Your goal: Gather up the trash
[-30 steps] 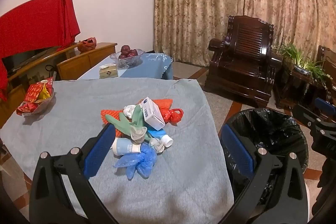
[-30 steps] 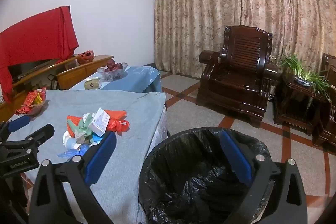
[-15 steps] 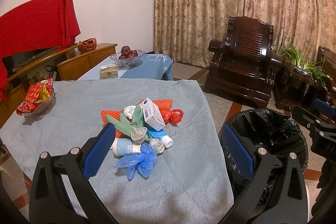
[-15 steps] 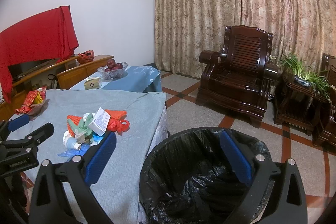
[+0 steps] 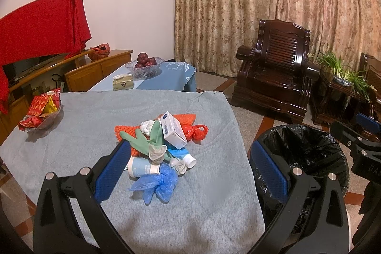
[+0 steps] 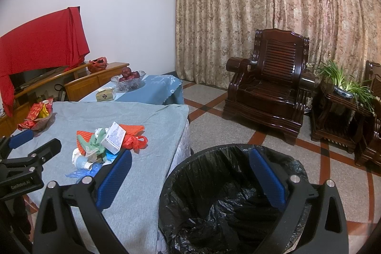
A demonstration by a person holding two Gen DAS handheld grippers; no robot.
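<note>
Almost nothing has changed over the last second: my left gripper (image 5: 190,168) hangs wide and empty above the trash pile (image 5: 162,146) just ahead, my right gripper (image 6: 190,173) gapes over the black-lined bin (image 6: 228,196) below. Collection hasn't begun.

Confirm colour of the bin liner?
Black, lining the bin; clearest in the right wrist view.

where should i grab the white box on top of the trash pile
Grip the white box across its two long side faces, coming down from above. It lies tilted on top of the pile with nothing over it, and looks narrow enough for the open left gripper.
</note>
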